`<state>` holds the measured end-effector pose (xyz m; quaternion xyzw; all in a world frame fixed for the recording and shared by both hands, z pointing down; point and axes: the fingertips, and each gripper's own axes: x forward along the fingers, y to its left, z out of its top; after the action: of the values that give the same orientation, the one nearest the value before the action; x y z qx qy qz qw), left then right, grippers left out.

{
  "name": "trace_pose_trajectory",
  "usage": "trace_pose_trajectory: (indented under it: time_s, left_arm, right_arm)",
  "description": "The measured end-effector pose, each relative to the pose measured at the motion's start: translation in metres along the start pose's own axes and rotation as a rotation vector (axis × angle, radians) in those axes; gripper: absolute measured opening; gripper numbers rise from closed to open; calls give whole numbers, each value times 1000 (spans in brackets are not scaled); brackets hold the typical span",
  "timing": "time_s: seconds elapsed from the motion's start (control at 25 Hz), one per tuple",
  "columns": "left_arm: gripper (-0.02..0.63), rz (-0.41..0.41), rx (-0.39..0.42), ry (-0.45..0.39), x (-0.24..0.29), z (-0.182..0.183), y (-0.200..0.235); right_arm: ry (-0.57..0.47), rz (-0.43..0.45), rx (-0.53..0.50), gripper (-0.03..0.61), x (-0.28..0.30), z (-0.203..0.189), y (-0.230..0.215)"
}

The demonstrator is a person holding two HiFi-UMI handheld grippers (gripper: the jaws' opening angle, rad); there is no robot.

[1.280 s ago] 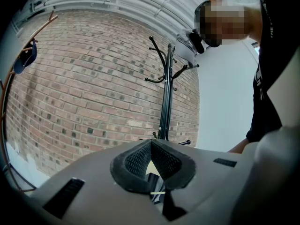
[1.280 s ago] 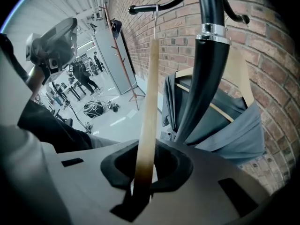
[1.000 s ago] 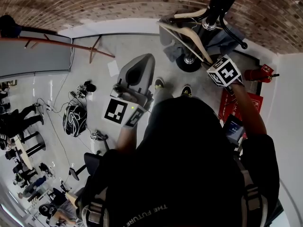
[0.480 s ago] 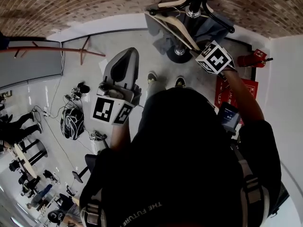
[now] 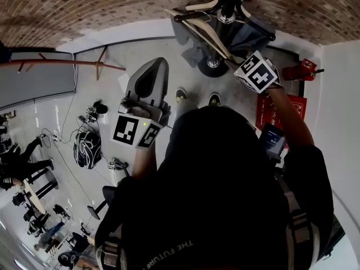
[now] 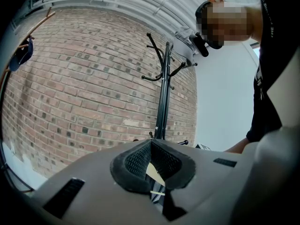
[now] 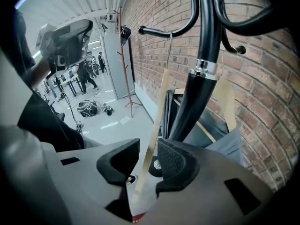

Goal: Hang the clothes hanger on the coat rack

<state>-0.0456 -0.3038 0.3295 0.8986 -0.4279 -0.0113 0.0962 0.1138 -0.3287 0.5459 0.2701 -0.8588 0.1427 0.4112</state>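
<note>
The black coat rack (image 5: 228,1) stands against the brick wall, straight ahead of me. A pale wooden hanger (image 7: 158,116) has its wire hook over one of the rack's curved arms, and its wooden arm runs down between the jaws of my right gripper (image 7: 147,156). Those jaws stand slightly apart, with a gap left of the wood. In the head view the hanger (image 5: 208,38) slants beside the pole, and the right gripper (image 5: 242,66) is at its lower end. My left gripper (image 5: 153,72) is held lower and to the left, shut and empty (image 6: 151,146), aimed at the rack (image 6: 163,97).
A second wooden hanger carrying grey cloth (image 7: 225,142) hangs behind the pole. A red fire extinguisher (image 5: 298,71) and a red mat (image 5: 270,114) lie at the right. A thin reddish stand (image 5: 67,63), a helmet (image 5: 87,148), cables and people are off to the left.
Over the last second the view has shifted and my right gripper with the hanger has come closer to the rack's pole. The last half second shows hardly any movement.
</note>
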Motion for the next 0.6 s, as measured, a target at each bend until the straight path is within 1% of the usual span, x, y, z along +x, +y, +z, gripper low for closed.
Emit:
trace_pose_trajectory:
  time_s: [0.24, 0.48, 0.6]
  left_arm:
    - [20, -12, 0, 6, 6, 0, -2]
    - [20, -39, 5, 11, 16, 0, -9]
    - [20, -57, 2, 14, 21, -1, -13]
  right_arm:
    - [-104, -59, -20, 123, -21, 20, -9]
    - [-281, -71, -67, 121, -64, 59, 4]
    - [-352, -91, -111, 85, -85, 73, 12]
